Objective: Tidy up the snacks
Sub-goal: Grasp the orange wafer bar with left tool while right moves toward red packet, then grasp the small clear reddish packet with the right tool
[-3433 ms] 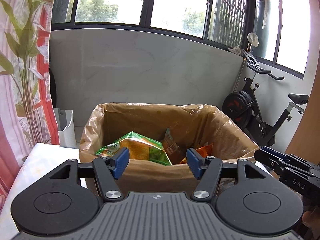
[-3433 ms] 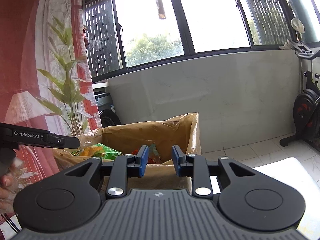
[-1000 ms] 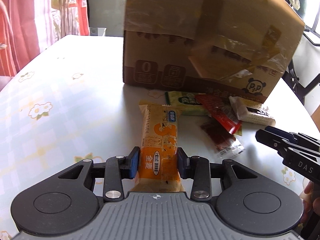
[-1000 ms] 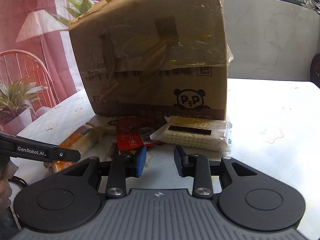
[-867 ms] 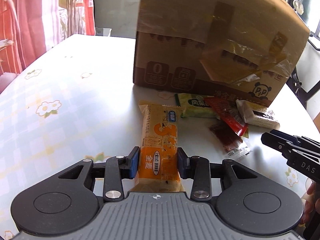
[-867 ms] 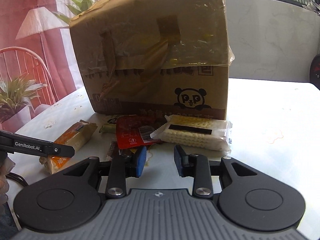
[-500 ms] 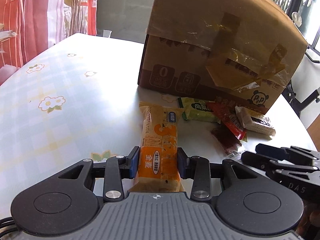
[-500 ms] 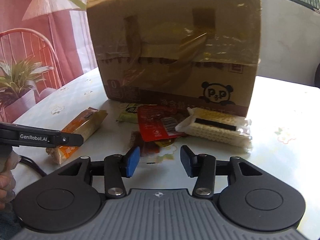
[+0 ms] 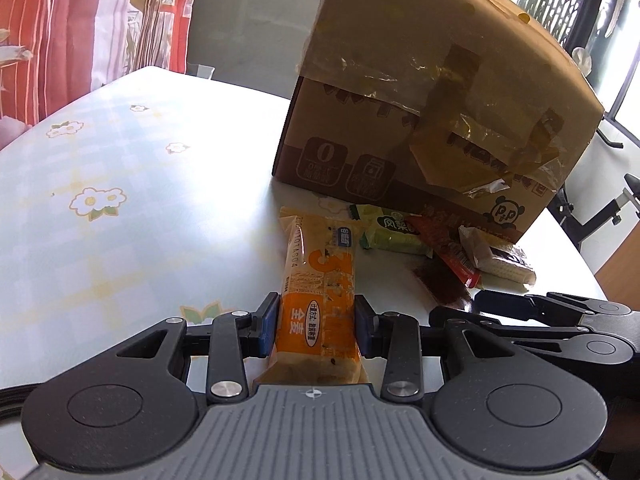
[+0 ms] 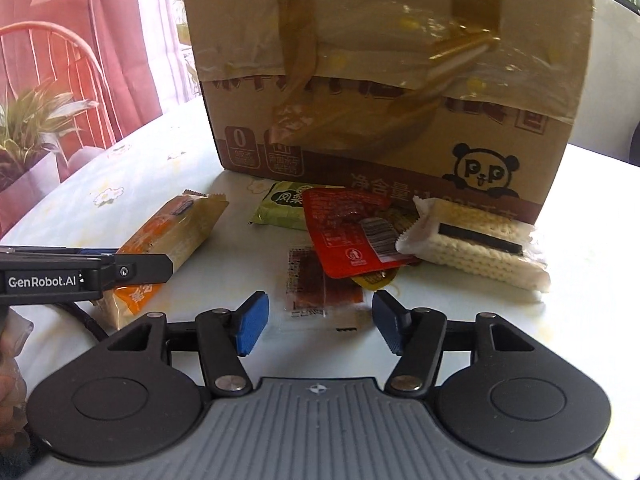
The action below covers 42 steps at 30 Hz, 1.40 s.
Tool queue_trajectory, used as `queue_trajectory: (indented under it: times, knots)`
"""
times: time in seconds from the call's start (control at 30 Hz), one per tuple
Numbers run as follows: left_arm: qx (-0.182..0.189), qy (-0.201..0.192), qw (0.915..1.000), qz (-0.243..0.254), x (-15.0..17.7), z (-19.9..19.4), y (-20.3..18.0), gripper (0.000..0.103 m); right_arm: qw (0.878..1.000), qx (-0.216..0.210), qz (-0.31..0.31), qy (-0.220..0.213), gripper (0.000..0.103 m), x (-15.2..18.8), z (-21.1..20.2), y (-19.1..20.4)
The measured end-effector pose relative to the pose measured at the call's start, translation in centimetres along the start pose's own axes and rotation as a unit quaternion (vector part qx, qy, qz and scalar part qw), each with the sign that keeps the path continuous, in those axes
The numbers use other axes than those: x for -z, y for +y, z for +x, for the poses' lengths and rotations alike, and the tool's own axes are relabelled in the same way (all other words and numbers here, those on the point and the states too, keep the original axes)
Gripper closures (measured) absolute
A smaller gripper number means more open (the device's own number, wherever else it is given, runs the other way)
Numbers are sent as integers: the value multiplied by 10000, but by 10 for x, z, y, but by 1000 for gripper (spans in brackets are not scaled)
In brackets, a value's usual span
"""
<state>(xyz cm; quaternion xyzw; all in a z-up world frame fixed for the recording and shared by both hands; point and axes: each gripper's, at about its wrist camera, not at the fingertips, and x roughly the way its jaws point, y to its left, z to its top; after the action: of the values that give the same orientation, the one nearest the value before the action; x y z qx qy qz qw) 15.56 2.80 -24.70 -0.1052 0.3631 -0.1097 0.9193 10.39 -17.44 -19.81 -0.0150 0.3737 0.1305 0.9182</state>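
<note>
Right tool [image 10: 316, 326] has neared the snacks, jaws opening; left tool [image 9: 316, 326] clenches orange packet [image 9: 318, 280].

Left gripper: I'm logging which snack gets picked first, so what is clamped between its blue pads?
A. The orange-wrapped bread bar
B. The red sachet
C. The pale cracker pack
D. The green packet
A. In the left wrist view the left gripper has both pads pressed against the sides of the orange-wrapped bread bar, while the other snacks lie by the cardboard box.
</note>
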Motion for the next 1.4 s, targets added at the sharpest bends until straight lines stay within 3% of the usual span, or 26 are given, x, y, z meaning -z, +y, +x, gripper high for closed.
queue_trajectory:
  times: [0.3, 0.4, 0.47, 0.9, 1.13, 1.4]
  knots:
    - [107, -18, 9999, 8, 2, -2, 3, 63, 9993, 365, 4, 11, 41, -12, 17, 16]
    - [110, -21, 9999, 8, 2, -2, 3, 63, 9991, 413, -115, -10, 46, -12, 18, 19]
    - [105, -18, 9999, 7, 2, -2, 3, 63, 9992, 371, -166, -41, 53, -10, 15, 20]
    - [28, 62, 9999, -126, 3, -8, 2, 63, 9997, 4, 145, -218, 59, 18, -21, 15]
    - [-146, -1, 9997, -204, 2, -18, 2, 63, 9978, -115, 322, -567, 59, 20, -38, 10]
    - [-150, -307, 9994, 90, -2, -37, -12, 63, 9922, -356, 388, -1126, 59, 22, -59, 5]
